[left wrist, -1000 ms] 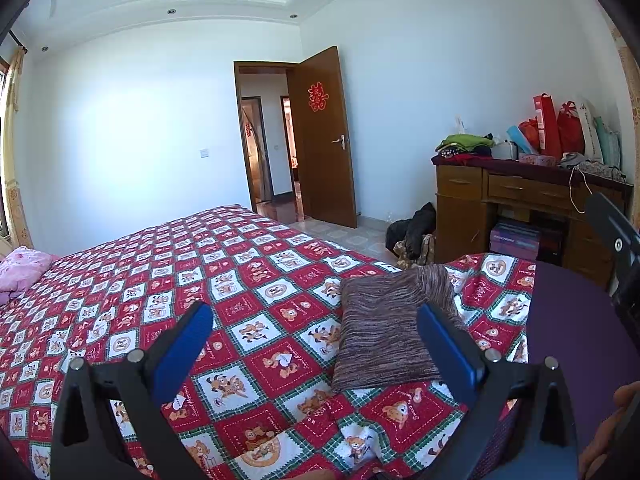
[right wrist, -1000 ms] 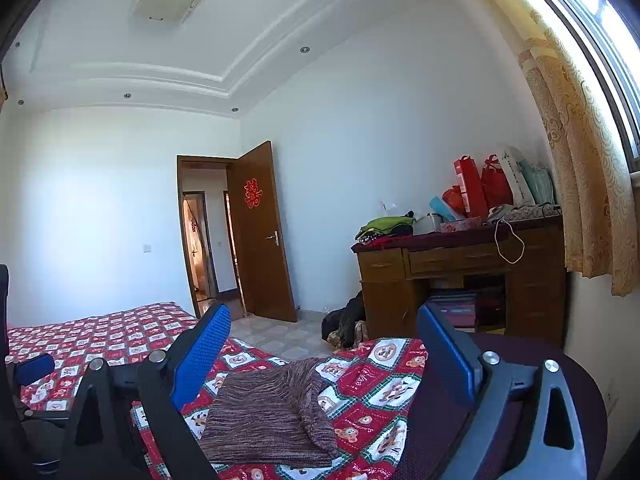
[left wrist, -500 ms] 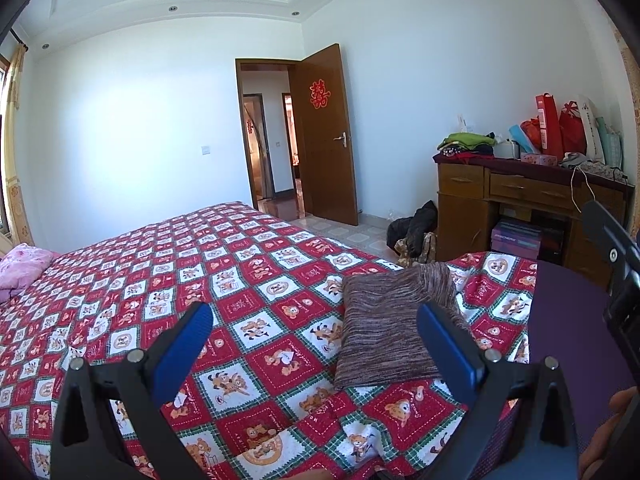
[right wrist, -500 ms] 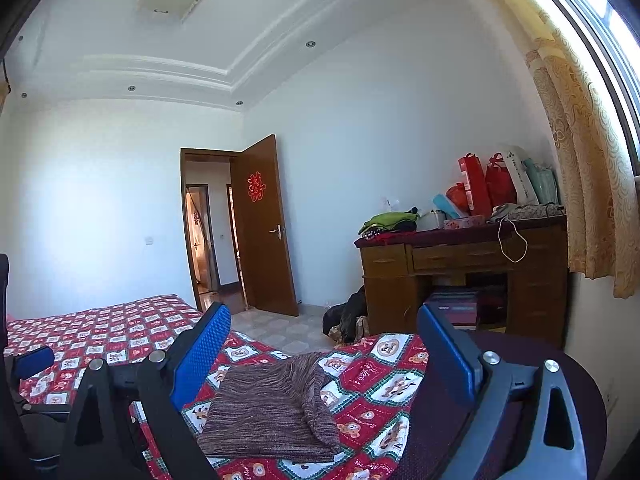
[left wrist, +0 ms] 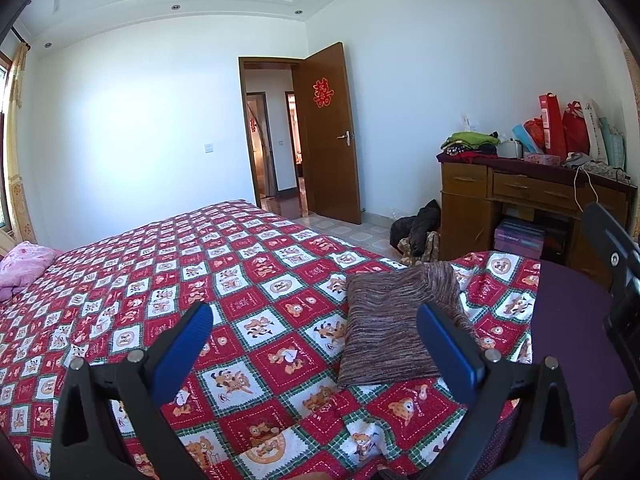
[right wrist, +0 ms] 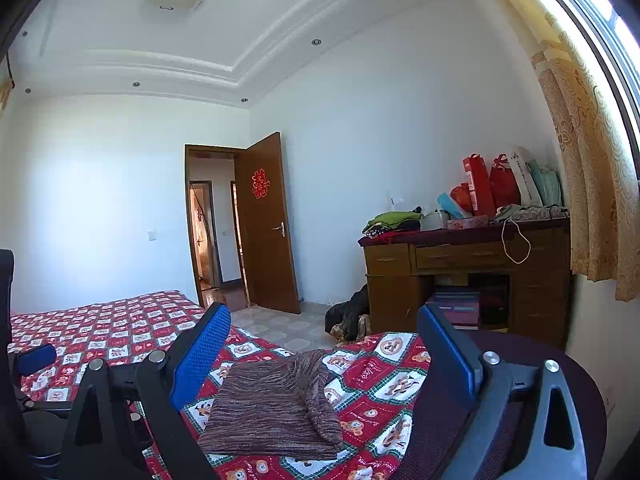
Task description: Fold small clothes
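Observation:
A folded brown striped knit garment (left wrist: 390,326) lies on the red patterned bedspread (left wrist: 208,280) near the bed's corner; it also shows in the right wrist view (right wrist: 272,408). My left gripper (left wrist: 314,348) is open and empty, held above the bed, with the garment just behind its right finger. My right gripper (right wrist: 324,350) is open and empty, raised above the garment. The right gripper's body shows at the right edge of the left wrist view (left wrist: 616,264).
A purple surface (left wrist: 576,320) lies at the right of the bed. A wooden desk (left wrist: 520,200) with clothes and bags stands by the wall. A dark pile (left wrist: 420,232) lies on the floor. A pink pillow (left wrist: 24,264) is far left. The door (left wrist: 328,136) is open.
Both grippers have tilted slightly upward and stayed open. The garment has not moved.

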`<state>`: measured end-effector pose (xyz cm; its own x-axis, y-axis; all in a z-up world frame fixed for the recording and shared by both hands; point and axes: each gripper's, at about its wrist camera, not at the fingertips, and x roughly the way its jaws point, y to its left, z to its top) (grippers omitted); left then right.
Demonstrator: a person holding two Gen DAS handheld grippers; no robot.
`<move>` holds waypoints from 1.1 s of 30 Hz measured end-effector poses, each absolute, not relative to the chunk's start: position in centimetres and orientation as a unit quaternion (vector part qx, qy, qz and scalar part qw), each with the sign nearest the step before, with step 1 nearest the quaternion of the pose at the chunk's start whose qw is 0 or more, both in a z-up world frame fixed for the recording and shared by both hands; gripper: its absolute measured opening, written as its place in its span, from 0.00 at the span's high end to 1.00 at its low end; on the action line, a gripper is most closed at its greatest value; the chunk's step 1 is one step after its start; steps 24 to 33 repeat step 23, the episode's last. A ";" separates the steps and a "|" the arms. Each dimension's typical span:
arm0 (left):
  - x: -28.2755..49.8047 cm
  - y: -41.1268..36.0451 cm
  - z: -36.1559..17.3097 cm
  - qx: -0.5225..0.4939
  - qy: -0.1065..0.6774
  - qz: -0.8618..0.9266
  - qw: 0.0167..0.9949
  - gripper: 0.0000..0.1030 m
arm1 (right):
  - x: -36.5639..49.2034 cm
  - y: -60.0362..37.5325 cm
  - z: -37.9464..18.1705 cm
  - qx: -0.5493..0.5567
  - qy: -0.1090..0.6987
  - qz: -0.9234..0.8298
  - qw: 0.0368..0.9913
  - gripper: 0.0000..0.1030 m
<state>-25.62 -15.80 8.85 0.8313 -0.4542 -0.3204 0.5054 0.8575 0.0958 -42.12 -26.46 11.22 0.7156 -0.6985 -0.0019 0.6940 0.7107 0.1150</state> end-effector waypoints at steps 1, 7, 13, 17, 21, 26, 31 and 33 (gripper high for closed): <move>-25.6 -15.8 8.8 0.089 0.145 -0.252 0.953 0.00 | -42.1 -26.5 11.2 0.054 -0.020 -0.376 0.925 0.08; -25.6 -15.7 8.8 0.087 0.147 -0.253 0.952 0.00 | -42.1 -26.5 11.3 0.054 -0.020 -0.375 0.925 0.08; -25.3 -15.6 8.8 0.082 0.154 -0.253 0.952 0.00 | -42.1 -26.5 11.3 0.054 -0.020 -0.374 0.926 0.07; -25.1 -15.4 8.7 0.076 0.162 -0.258 0.949 0.00 | -42.1 -26.5 11.4 0.054 -0.020 -0.374 0.926 0.07; -25.0 -15.4 8.7 0.074 0.163 -0.262 0.949 0.00 | -42.1 -26.5 11.4 0.053 -0.020 -0.373 0.926 0.07; -24.9 -15.4 8.6 0.075 0.164 -0.259 0.949 0.00 | -42.0 -26.5 11.4 0.054 -0.018 -0.372 0.927 0.07; -24.9 -15.4 8.6 0.075 0.164 -0.259 0.949 0.00 | -42.0 -26.5 11.4 0.054 -0.018 -0.372 0.927 0.07; -24.9 -15.4 8.6 0.075 0.164 -0.259 0.949 0.00 | -42.0 -26.5 11.4 0.054 -0.018 -0.372 0.927 0.07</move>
